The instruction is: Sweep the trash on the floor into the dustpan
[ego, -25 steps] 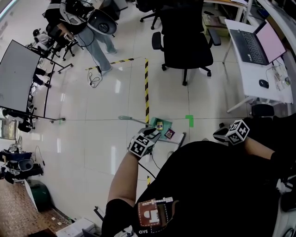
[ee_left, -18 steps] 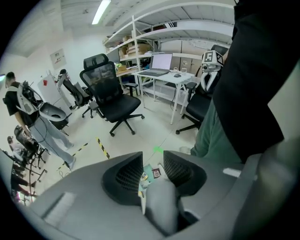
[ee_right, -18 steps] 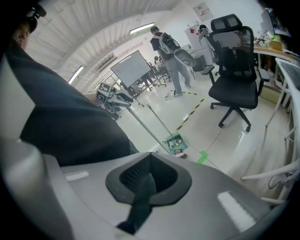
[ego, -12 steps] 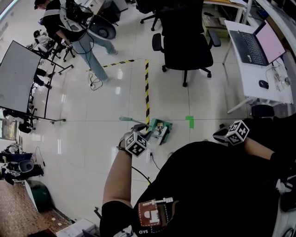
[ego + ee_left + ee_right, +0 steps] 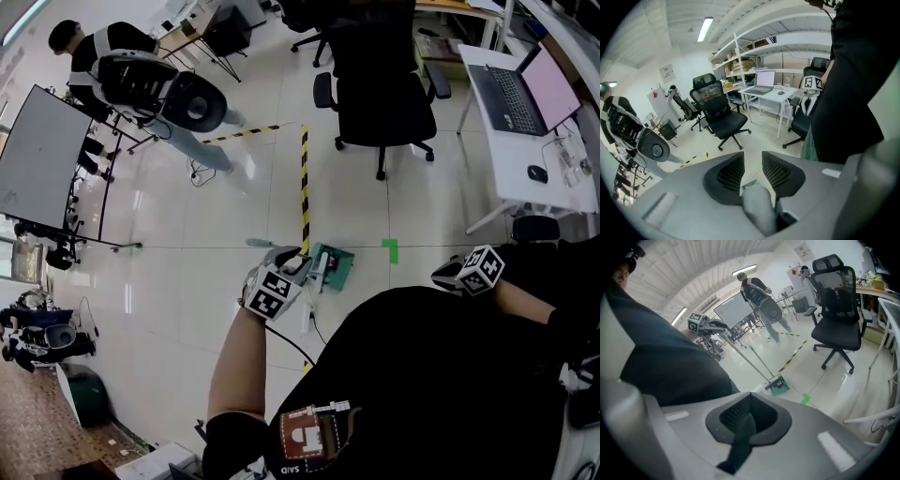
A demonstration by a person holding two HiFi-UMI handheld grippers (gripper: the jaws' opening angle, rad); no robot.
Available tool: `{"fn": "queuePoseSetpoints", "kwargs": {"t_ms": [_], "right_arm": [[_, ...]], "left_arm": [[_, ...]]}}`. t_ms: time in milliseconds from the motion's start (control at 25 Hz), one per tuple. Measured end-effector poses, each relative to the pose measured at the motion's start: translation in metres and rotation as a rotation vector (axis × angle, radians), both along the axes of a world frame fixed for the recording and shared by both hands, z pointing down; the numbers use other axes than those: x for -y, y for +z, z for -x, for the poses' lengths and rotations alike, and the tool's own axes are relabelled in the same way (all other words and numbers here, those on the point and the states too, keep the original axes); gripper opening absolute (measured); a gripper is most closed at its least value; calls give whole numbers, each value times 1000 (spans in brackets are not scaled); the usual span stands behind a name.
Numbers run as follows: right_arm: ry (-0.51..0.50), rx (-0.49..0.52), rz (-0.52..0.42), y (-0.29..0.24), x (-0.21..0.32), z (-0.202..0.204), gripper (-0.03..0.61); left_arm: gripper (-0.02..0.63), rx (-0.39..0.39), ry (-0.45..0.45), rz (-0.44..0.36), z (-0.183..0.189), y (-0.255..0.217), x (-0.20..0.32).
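While the head view is looking steeply down, the left gripper (image 5: 292, 267) is hanging over the pale tiled floor (image 5: 187, 281), just left of the green dustpan (image 5: 336, 269). That dustpan is sitting on the floor at the near end of a yellow-and-black tape line (image 5: 304, 183), with a green tape mark (image 5: 390, 250) just to its right; small items are lying in it, too small to identify. The right gripper (image 5: 450, 274) is hovering well to the right, against the person's dark clothing. A black office chair (image 5: 380, 89) is standing farther off, a laptop (image 5: 520, 82) is lying open at the far right, and another person (image 5: 131, 75) is standing at the far left. Turning to the left gripper view, the left gripper (image 5: 752, 161) is pinching a grey handle (image 5: 758, 208) low between its ribbed pads, the tips standing slightly apart, and a sliver of the dustpan (image 5: 750, 184) is showing through the gap. In the right gripper view, the right gripper (image 5: 749, 416) is holding its jaws pressed together with nothing between them. Beyond it, the handle (image 5: 745, 356) is running from the left gripper (image 5: 710, 325) down to the dustpan (image 5: 778, 386), with a second pole (image 5: 761, 361) slanting just beside it.
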State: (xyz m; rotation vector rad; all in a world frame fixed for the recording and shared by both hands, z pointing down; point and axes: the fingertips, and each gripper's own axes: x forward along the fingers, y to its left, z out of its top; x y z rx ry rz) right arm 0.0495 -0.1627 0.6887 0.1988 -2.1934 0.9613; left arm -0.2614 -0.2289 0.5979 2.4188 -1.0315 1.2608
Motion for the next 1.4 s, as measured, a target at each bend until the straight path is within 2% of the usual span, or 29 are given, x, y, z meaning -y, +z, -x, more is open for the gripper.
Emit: {"fn": "queuePoseSetpoints", "kwargs": {"t_ms": [160,400,600,760,920,1040,1160,1280,1400], "right_arm": [[-22,22,-7,-1,6,-11,-6],[-61,49,7,7,11,-35,-6],[-51,10,-2,12,-3,-47,-6],[43,-14,-38,4,-36,-43,-6],[201,-45,-61,-3,-93,-29,-6],[298,-43,-83,-14,-120,-33,-6],[394,-13,-94,-33,-164,-34,-6],[435,-21,-131,-49,-220,-40,-6],[463,-30,-163,-62,-249,-61,-6]], "left_arm": [[129,-23,-50,-11,-17,-22,-5],[127,-37,-125,15,-45,-21,-25],[127,-51,-83,31,-71,-10,-47],[126,-70,10,34,-74,4,-83],[124,-91,125,38,-62,18,-127],[121,-94,195,48,-65,32,-146],[120,-80,218,75,-57,50,-183],[117,-70,227,76,-46,63,-224],[115,-59,207,69,-51,57,-249]]}}
